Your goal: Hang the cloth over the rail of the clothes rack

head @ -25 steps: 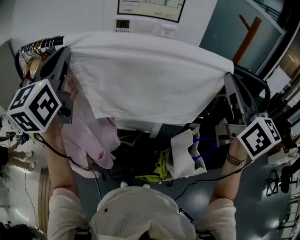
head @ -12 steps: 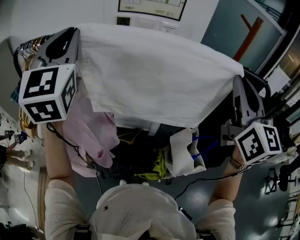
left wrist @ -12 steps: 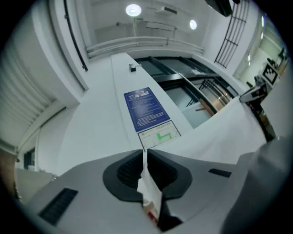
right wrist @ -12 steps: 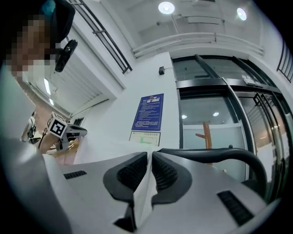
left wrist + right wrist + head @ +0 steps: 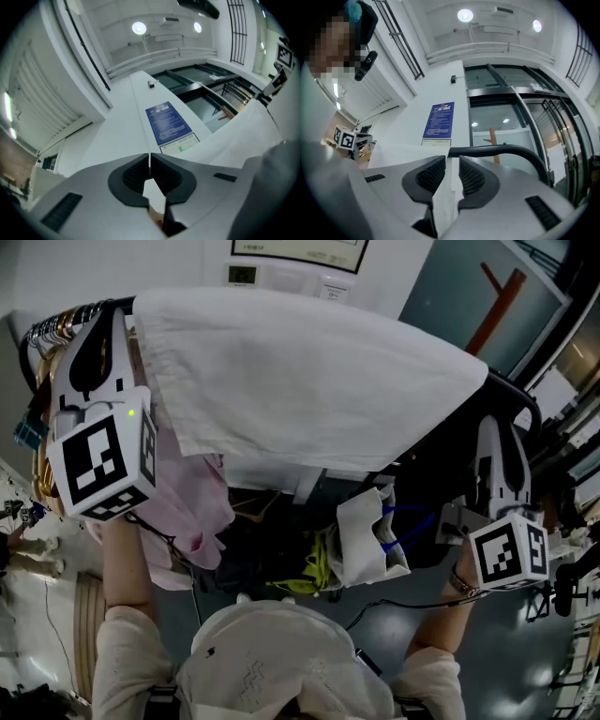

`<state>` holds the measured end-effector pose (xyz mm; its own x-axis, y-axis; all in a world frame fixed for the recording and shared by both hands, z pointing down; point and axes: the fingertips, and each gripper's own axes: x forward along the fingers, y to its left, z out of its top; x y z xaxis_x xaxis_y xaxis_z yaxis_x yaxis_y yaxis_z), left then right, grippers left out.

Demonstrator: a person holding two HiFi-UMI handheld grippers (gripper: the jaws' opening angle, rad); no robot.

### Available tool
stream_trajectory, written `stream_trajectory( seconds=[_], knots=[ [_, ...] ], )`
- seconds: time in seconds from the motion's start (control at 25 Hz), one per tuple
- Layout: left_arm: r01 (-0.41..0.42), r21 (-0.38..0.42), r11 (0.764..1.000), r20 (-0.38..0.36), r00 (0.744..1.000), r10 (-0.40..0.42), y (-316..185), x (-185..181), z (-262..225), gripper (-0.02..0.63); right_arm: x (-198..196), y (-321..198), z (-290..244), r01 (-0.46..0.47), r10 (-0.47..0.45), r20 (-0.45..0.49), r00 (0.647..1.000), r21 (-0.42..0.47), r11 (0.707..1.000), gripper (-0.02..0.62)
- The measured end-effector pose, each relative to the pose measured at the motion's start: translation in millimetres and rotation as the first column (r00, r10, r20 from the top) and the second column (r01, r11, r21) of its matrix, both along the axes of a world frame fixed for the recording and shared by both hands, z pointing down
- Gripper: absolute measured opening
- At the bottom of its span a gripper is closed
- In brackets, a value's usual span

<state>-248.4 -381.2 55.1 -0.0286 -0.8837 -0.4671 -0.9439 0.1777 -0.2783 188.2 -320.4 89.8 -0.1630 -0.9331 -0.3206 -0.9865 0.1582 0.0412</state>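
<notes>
A white cloth (image 5: 300, 381) is stretched wide between my two grippers, high in the head view. My left gripper (image 5: 120, 313) is at the cloth's upper left corner and is shut on it. In the left gripper view the jaws (image 5: 150, 157) meet, with a bit of cloth (image 5: 153, 191) pinched behind the tips. My right gripper (image 5: 489, 423) stands at the cloth's right end. Its jaws (image 5: 451, 161) are shut on a strip of cloth (image 5: 446, 197). The rack's black rail (image 5: 501, 149) curves just beyond the right jaws, and its right end (image 5: 514, 395) shows past the cloth.
Hangers (image 5: 61, 329) crowd the rail's left end, and a pink garment (image 5: 187, 498) hangs below them. Under the cloth are a white bag with blue handles (image 5: 367, 540) and a yellow-green item (image 5: 319, 570). A wall with a control panel (image 5: 281, 277) is behind.
The left gripper has risen and rolled, so its marker cube now hangs below it. The right gripper has slid toward the lower right. The cloth sits higher and more stretched.
</notes>
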Motion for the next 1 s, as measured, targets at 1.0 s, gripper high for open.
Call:
stream_trajectory(
  seconds=[1.0],
  knots=[
    [-0.709, -0.284, 0.645, -0.369, 0.702, 0.609, 68, 158, 342, 0.012, -164, 12, 296, 0.481, -0.475, 0.081, 0.876, -0.191, 0.856, 0.018]
  ],
)
